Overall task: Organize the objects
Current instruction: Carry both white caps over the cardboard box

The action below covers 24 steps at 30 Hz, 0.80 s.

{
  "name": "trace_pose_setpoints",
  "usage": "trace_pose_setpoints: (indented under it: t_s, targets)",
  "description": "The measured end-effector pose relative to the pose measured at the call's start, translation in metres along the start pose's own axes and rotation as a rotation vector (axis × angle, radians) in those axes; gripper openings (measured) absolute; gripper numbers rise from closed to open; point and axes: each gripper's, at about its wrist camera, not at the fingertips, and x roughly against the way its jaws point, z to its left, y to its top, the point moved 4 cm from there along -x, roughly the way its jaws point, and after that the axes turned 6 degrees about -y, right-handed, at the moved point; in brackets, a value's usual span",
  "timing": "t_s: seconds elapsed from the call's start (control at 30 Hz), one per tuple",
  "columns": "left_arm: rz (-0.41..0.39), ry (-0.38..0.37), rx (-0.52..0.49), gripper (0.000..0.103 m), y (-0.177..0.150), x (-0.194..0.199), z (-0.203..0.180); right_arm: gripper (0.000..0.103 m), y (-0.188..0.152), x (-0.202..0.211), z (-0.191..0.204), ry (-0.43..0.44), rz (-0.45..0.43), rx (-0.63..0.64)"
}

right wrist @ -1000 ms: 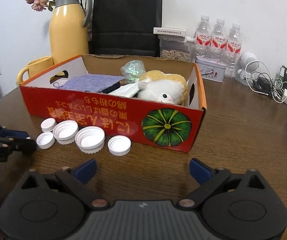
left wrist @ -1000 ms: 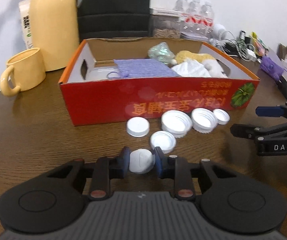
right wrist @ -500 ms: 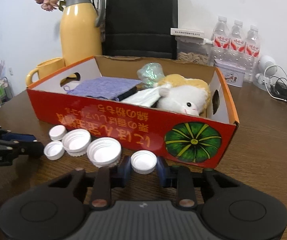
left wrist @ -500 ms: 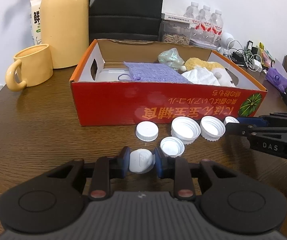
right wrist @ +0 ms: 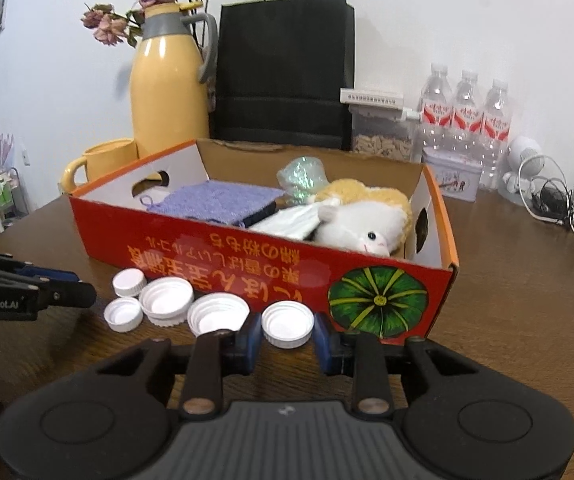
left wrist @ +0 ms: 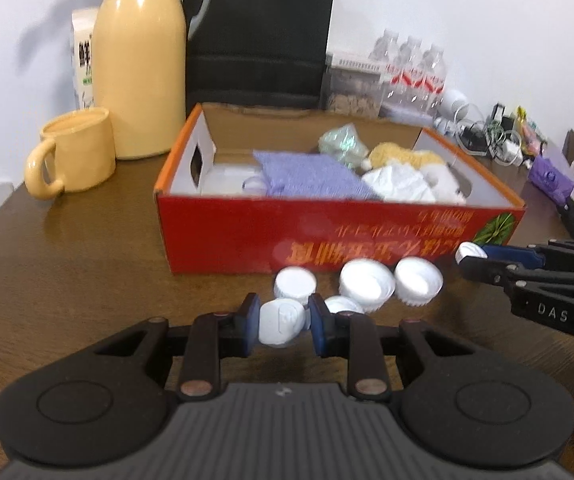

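A white bottle cap [left wrist: 283, 322] is pinched on edge between the blue pads of my left gripper [left wrist: 283, 326], just above the brown table. My right gripper [right wrist: 287, 330] is shut on another white cap [right wrist: 287, 323], open side up, in front of the red cardboard box [right wrist: 215, 254]. In the left wrist view the right gripper [left wrist: 469, 259] comes in from the right with that cap [left wrist: 469, 251] at its tips. Several more white caps [right wrist: 167, 307] lie in a cluster on the table beside the box front. The left gripper [right wrist: 83, 293] shows at the left edge.
The box holds a purple cloth [right wrist: 215, 202], a plush toy [right wrist: 367, 222] and tissue. A yellow thermos [left wrist: 139, 68] and a yellow mug [left wrist: 79, 152] stand left of the box. A black bag, water bottles [right wrist: 463, 116] and cables [right wrist: 555, 200] line the back and right.
My right gripper went from wide open to shut on the rightmost cap. The left gripper kept its cap and hardly moved.
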Motion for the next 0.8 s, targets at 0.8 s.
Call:
trace_pose_setpoints:
  t_s: [0.8]
  targets:
    - [-0.306,-0.023,-0.019,0.027,0.115,0.004,-0.036,0.027,0.095,0.01,0.02,-0.01,-0.26,0.01]
